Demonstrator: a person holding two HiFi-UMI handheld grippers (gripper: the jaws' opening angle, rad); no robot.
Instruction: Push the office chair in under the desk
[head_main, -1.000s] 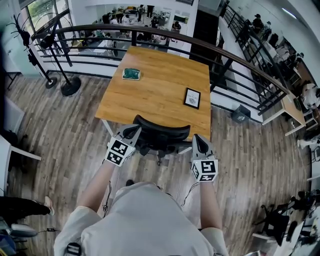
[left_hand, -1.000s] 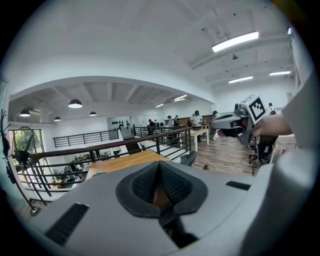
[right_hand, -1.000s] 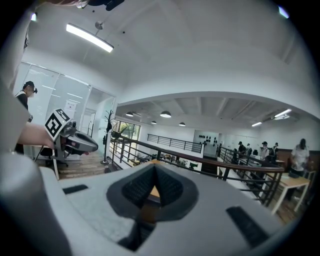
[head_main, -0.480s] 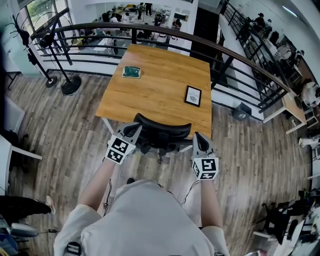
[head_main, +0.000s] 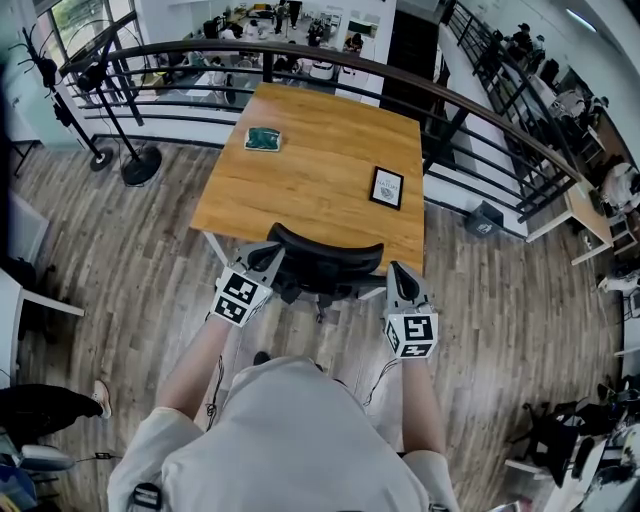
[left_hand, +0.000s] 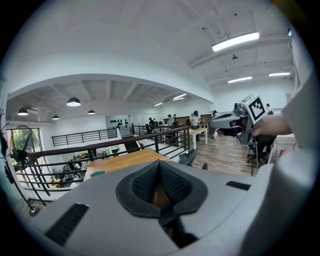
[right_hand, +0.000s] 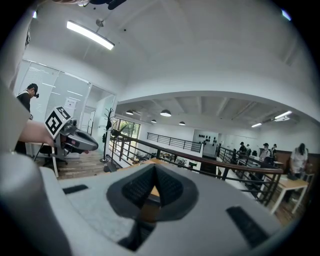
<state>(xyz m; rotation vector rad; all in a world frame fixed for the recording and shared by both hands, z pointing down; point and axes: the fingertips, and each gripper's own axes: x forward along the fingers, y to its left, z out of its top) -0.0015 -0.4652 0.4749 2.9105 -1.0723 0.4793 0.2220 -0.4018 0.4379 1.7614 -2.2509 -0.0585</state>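
Observation:
The black office chair (head_main: 325, 262) stands at the near edge of the wooden desk (head_main: 300, 185), its curved backrest toward me and its seat mostly under the desktop. My left gripper (head_main: 266, 260) is shut and empty at the backrest's left end. My right gripper (head_main: 397, 274) is shut and empty at the right end. Whether either tip touches the chair I cannot tell. In the left gripper view the shut jaws (left_hand: 160, 172) point over the desk (left_hand: 125, 161), with the right gripper (left_hand: 232, 121) off to the side. In the right gripper view the jaws (right_hand: 154, 184) are closed too.
A green object (head_main: 264, 139) and a small framed card (head_main: 386, 188) lie on the desk. A dark curved railing (head_main: 450, 105) runs behind and to the right of it. A stand with a round base (head_main: 140, 165) is at the left. Wooden floor surrounds the desk.
The whole view has slid slightly up. Chair, desk and both grippers keep the same places relative to one another.

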